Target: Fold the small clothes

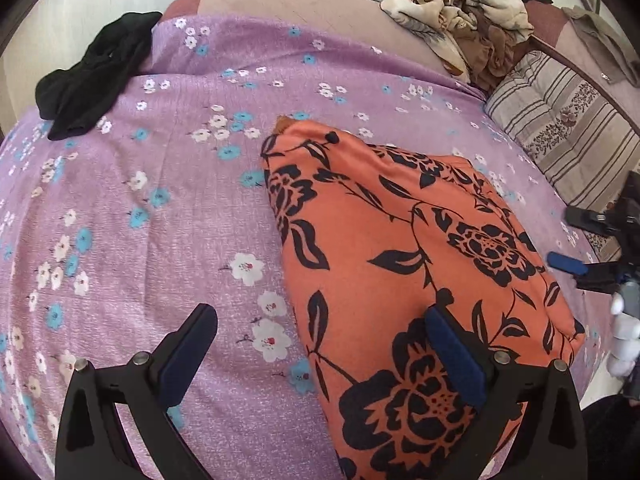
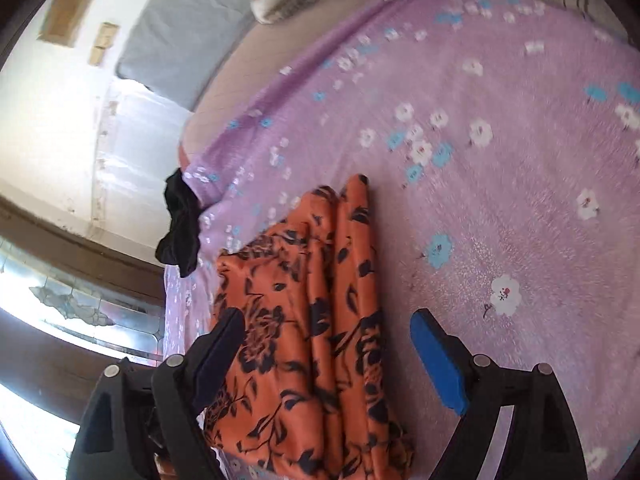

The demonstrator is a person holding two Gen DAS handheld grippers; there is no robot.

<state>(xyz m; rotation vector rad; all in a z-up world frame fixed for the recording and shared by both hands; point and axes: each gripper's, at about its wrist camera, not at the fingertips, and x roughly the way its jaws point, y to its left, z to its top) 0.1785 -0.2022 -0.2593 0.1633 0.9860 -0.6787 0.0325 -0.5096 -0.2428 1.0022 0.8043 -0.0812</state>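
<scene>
1. Now the orange cloth with a black flower and leaf print (image 1: 404, 264) lies folded on the purple bedsheet with white and blue flowers (image 1: 160, 200), which covers the bed.
2. The left tongs (image 1: 320, 364) are open. Their jaws stand wide apart, with nothing gripped between them. One blue-padded finger (image 1: 456, 356) is over the near part of the orange cloth, and the other finger is over the bare sheet beside the cloth.
3. The right tongs (image 2: 328, 364) are open also. The near part of the orange cloth (image 2: 304, 320) shows in the gap between the fingers, but the pads do not press on it. In the right wrist view the cloth shows long folds along its length.
4. In the left wrist view the right tongs (image 1: 568, 240) show at the right edge, just beside the orange cloth, with fingers apart.
5. A black garment, crumpled (image 1: 96, 76), lies at the far left edge of the bed, well apart from the orange cloth.
6. A cream and brown patterned cloth in a heap (image 1: 460, 12) lies at the far side, and a striped grey and beige cushion (image 1: 560, 128) is near it, on the right.
</scene>
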